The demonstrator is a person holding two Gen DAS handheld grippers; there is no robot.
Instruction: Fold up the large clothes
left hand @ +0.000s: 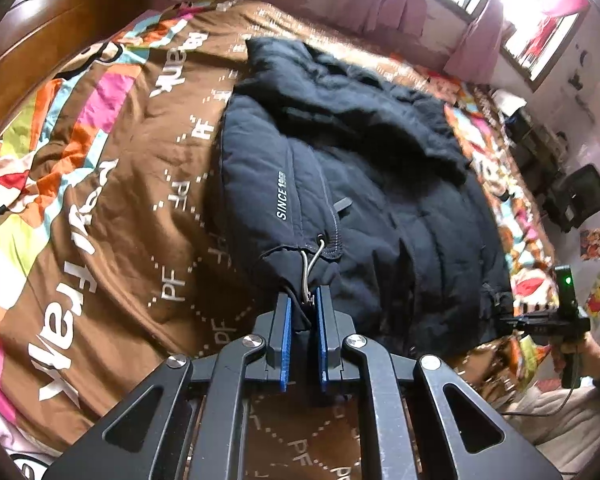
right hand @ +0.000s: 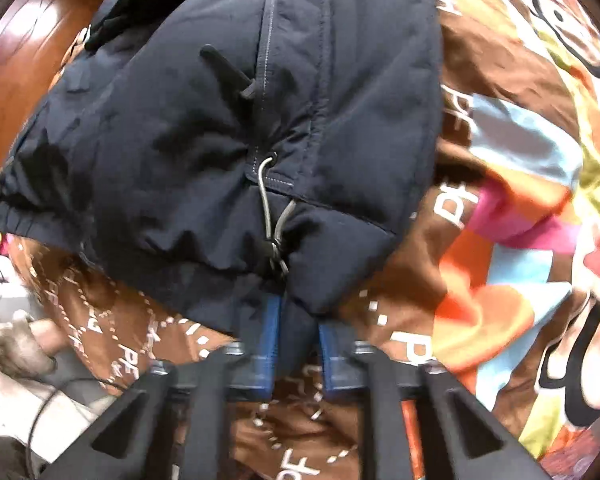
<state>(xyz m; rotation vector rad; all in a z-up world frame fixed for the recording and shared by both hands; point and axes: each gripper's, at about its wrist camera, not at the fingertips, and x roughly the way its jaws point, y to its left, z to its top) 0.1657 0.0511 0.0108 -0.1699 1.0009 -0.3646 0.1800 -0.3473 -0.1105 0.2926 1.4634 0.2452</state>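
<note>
Daylight pours in through the window at the upper right of my left view, blown out to white glare there. The rest is evenly lit, with soft shadows in the folds of the dark jacket. My right view is smeared with motion blur, worst toward the edges. Both frames bulge and darken at the corners.

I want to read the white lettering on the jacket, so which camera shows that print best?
The left wrist view. There the white print reads "SINCE 19..." along a seam of the dark jacket, sharp and unobstructed. The right wrist view shows the jacket close up but blurred, with the hem drawcord visible and no lettering.
</note>
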